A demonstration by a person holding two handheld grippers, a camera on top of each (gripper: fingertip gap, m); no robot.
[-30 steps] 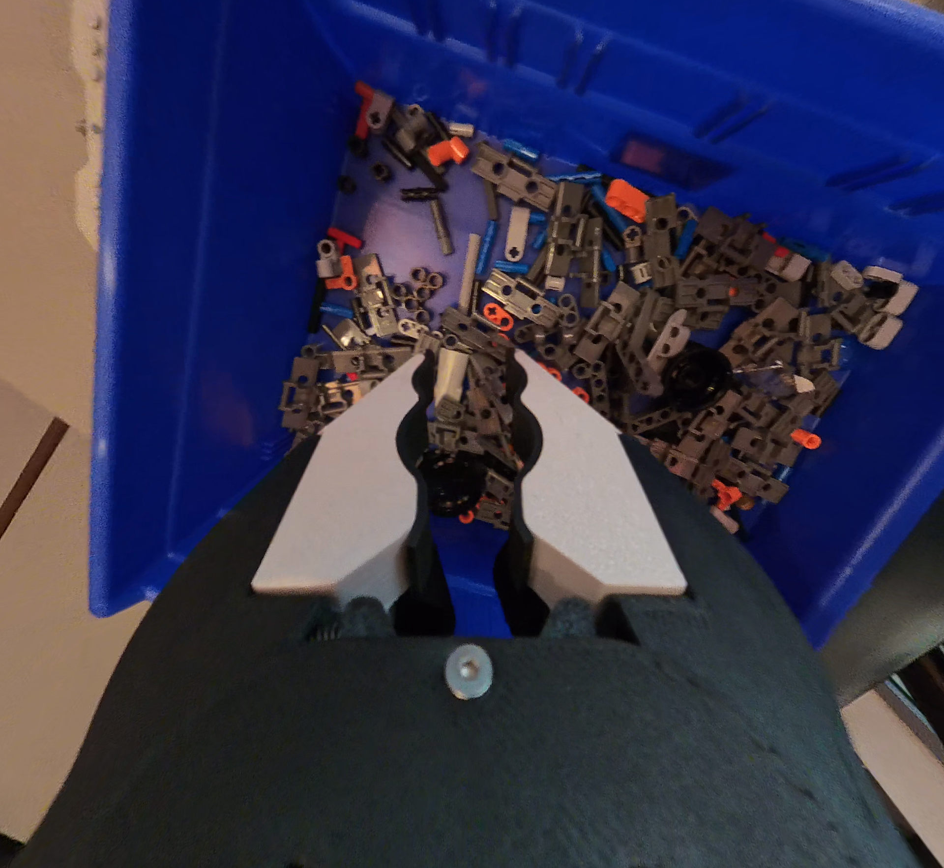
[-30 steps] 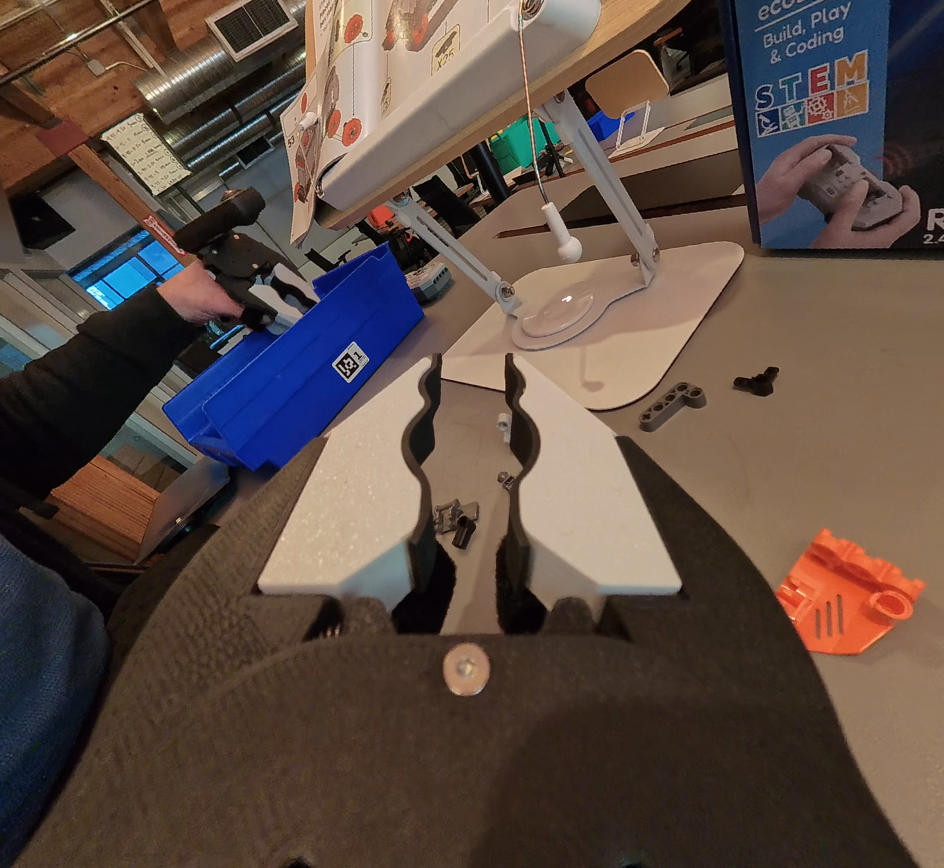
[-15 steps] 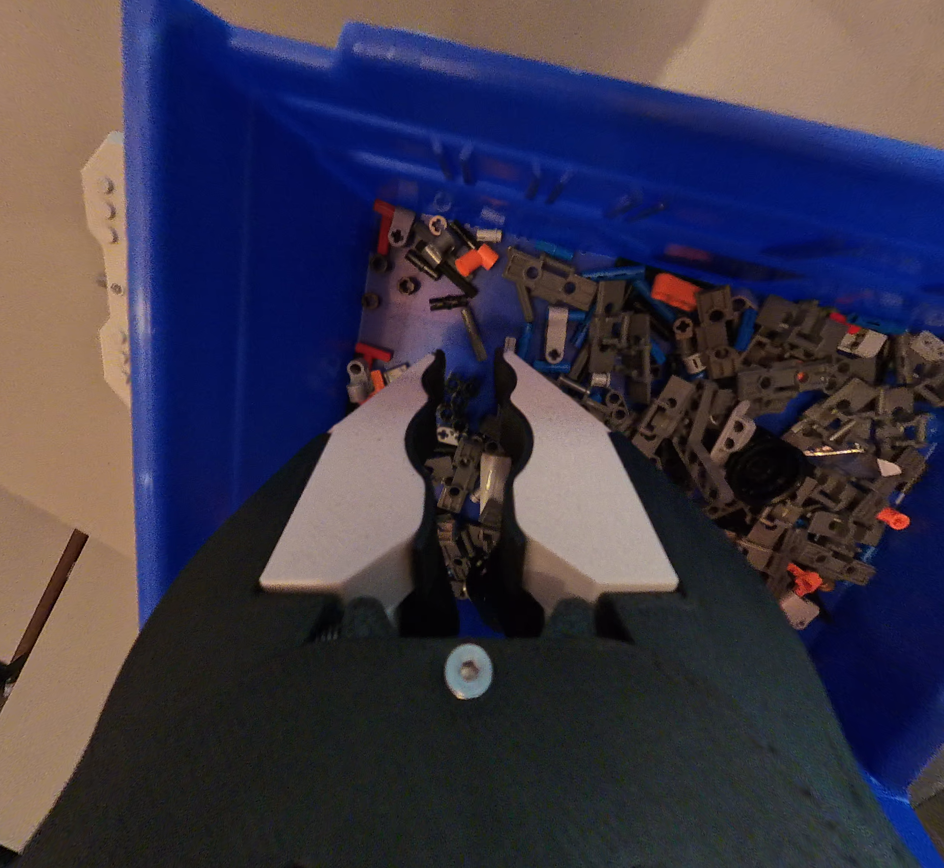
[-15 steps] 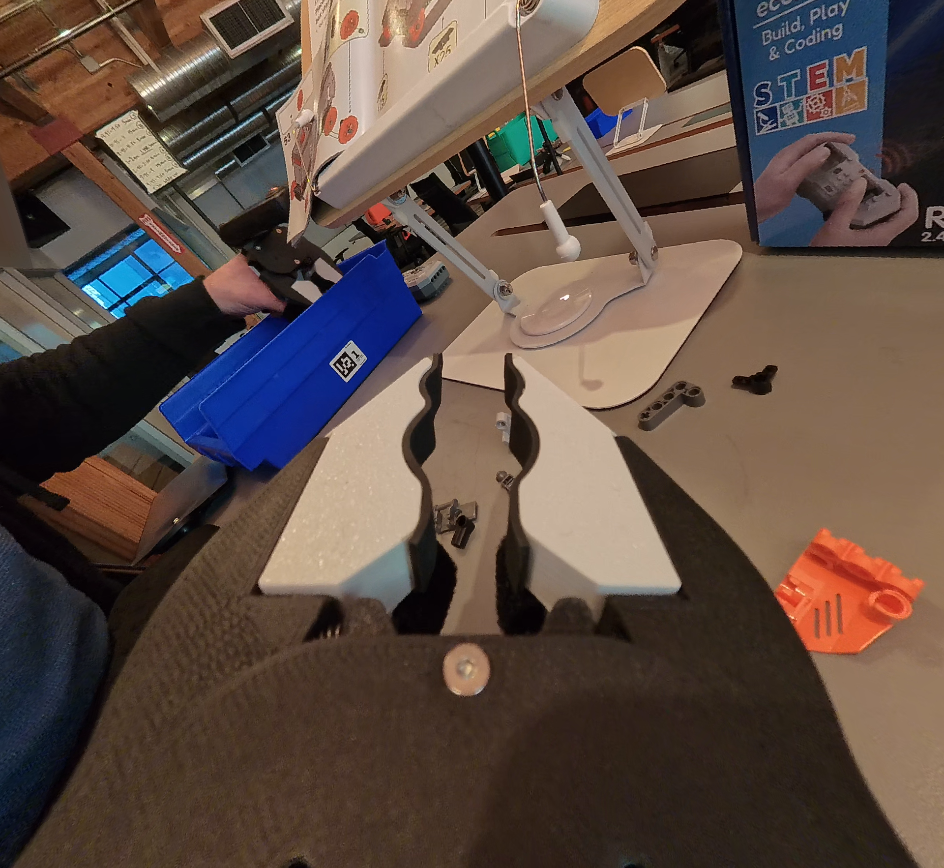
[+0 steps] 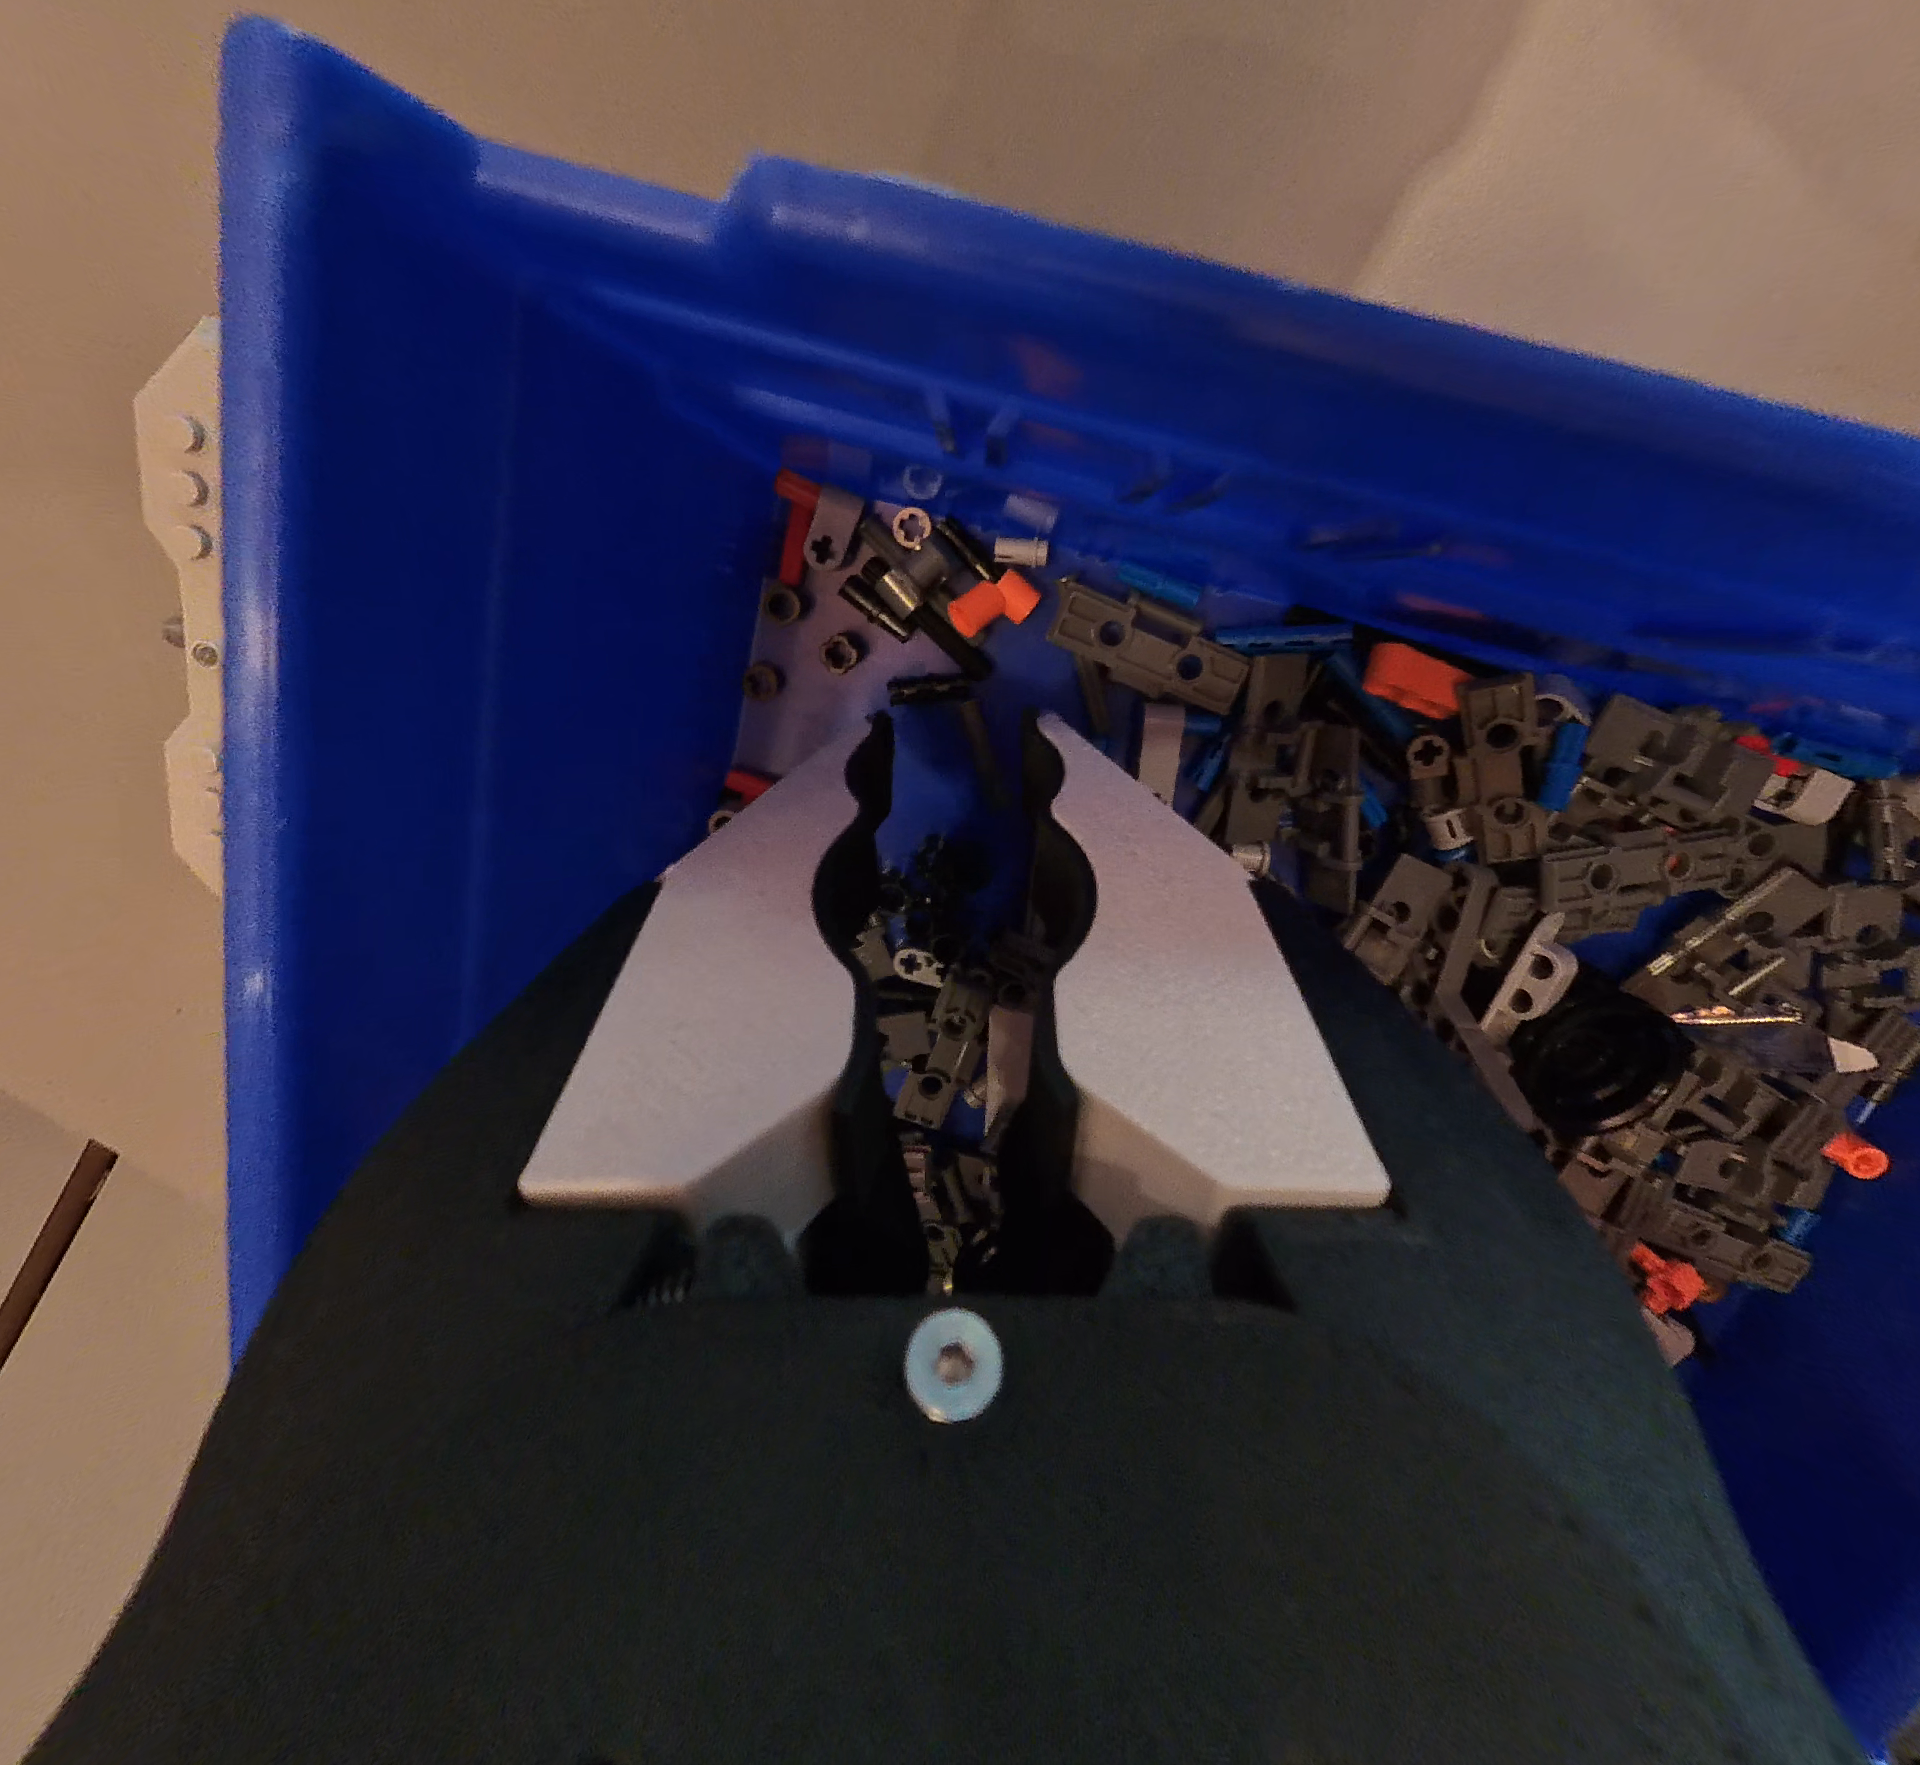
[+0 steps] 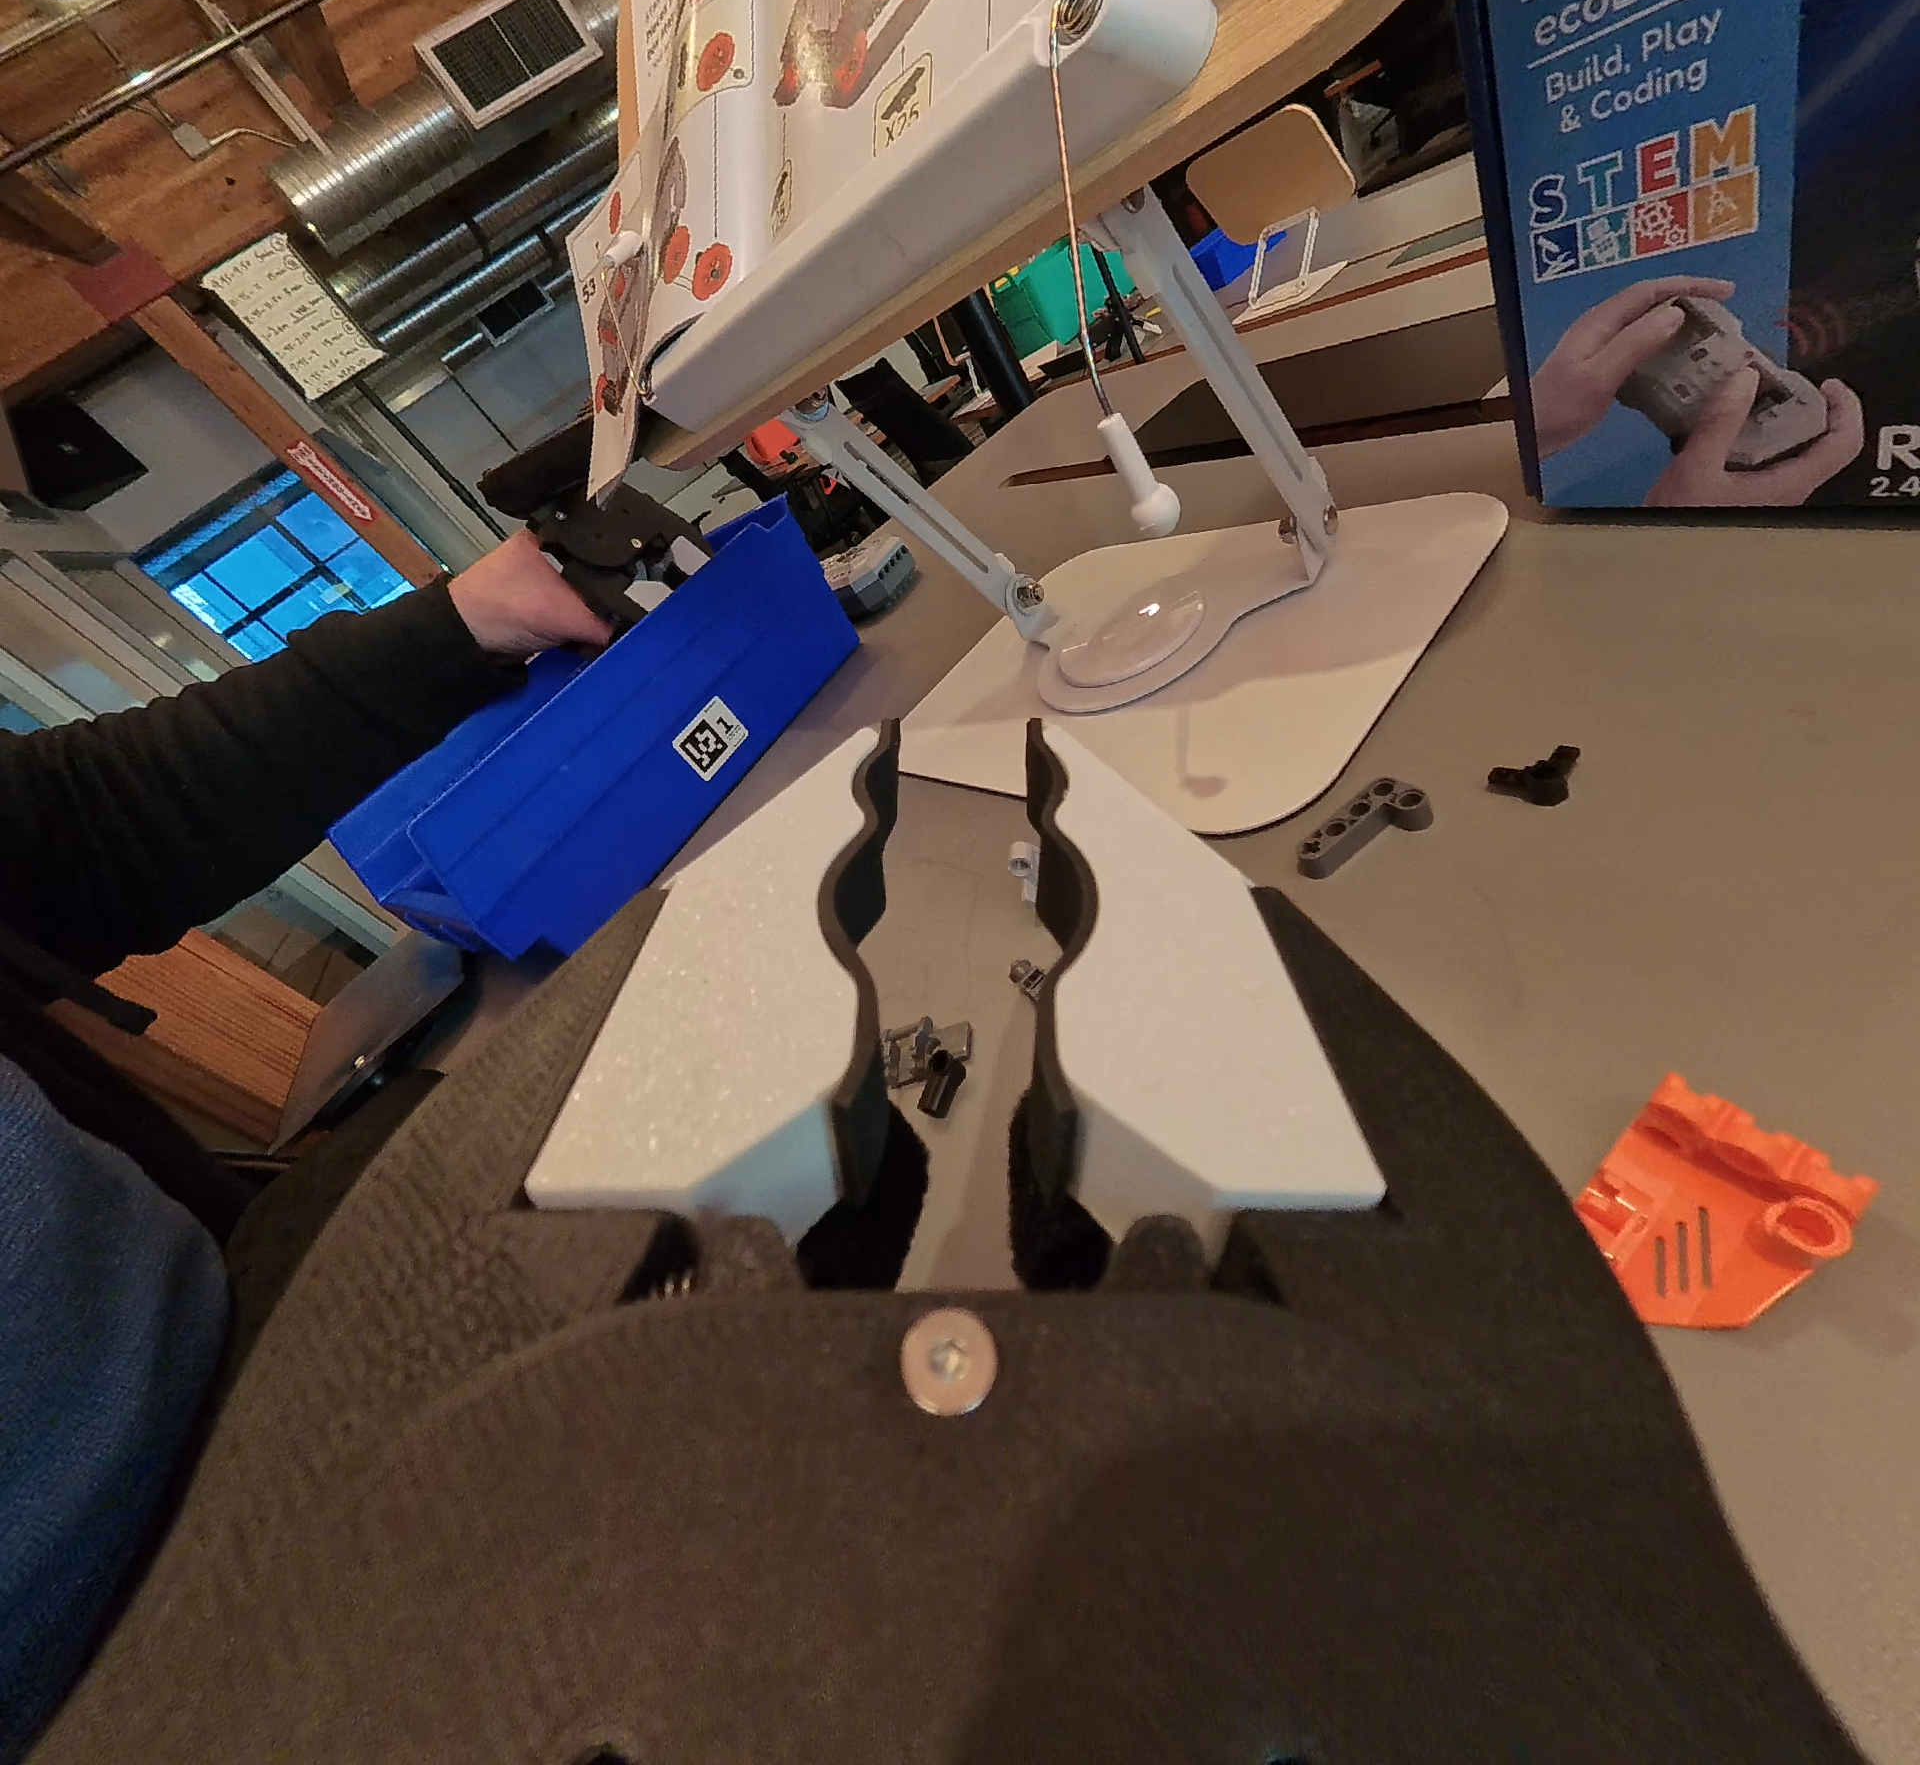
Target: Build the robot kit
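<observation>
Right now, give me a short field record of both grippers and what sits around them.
left gripper: open, fingers down inside the blue bin, over the heap of small grey building parts
left gripper contents: no part clearly gripped
right gripper: open, holding nothing, above the grey table
between right fingers: small grey and black pieces lying on the table
right of right gripper: grey beam, black connector, orange panel
beyond: white book stand with an open booklet

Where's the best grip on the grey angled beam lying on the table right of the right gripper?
Likely the grey angled beam across its long straight arm, from above: it lies flat on the table with open space on both long sides. The right gripper is open and apart from it.
</observation>
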